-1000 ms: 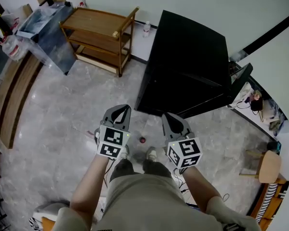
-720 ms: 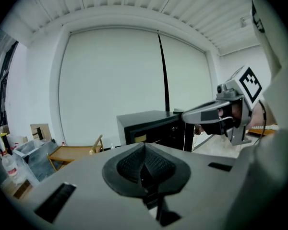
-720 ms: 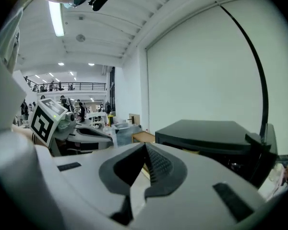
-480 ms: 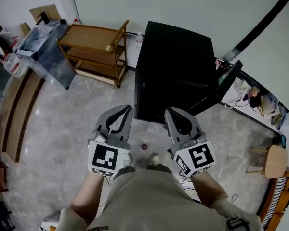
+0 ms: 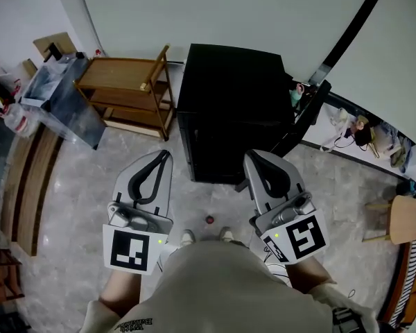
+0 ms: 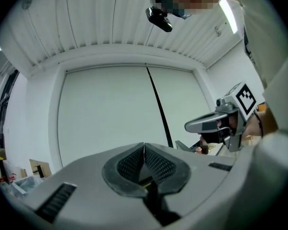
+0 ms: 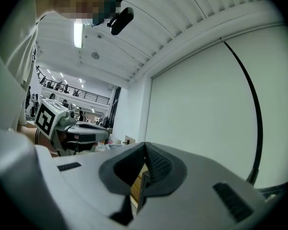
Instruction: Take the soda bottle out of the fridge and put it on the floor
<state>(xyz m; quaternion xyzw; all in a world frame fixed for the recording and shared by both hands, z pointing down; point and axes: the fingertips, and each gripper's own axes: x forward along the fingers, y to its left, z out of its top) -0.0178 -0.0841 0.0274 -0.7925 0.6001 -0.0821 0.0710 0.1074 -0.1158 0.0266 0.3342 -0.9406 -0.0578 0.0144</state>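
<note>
Floor (image 5: 69, 214): grey marble-look tiles, beneath left gripper (image 5: 163, 155) and right gripper (image 5: 254, 158).
White wall (image 5: 229, 12), black diagonal stripe (image 5: 353, 26): ahead of both.
Wooden shelf trolley (image 5: 125, 92): ahead-left of left gripper, against wall.
Wooden stool (image 5: 405, 220): well right of right gripper.
Slatted white ceiling (image 7: 182, 13), strip light (image 7: 78, 35): overhead.

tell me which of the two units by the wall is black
The fridge, right of the wooden cart: solid black, while the cart is open brown shelving.
</note>
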